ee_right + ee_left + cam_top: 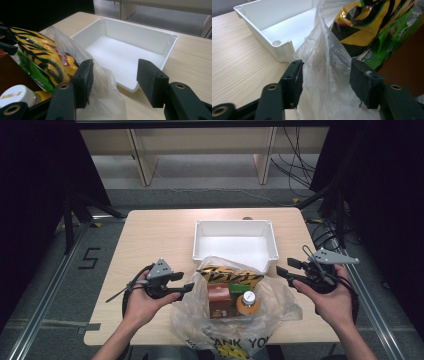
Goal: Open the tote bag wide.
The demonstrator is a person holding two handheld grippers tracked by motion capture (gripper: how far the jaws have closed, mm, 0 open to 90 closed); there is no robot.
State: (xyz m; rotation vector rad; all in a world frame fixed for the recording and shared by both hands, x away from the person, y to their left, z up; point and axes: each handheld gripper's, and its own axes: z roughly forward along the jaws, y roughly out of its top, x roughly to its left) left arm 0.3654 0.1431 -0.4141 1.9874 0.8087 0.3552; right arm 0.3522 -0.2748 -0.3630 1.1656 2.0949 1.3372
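Left gripper [325, 75] open, jaws straddling bag [324, 82] wall, nearer. Right gripper [113, 80] open, bag edge beside one jaw. Bin [235, 242] directly behind bag.

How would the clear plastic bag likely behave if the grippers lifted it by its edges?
The plastic bag looks thin and crinkled, so it would probably sag and stretch. The snack packet, brown box and bottle inside would likely shift and weigh it down. Its glossy film may slip between fingers.
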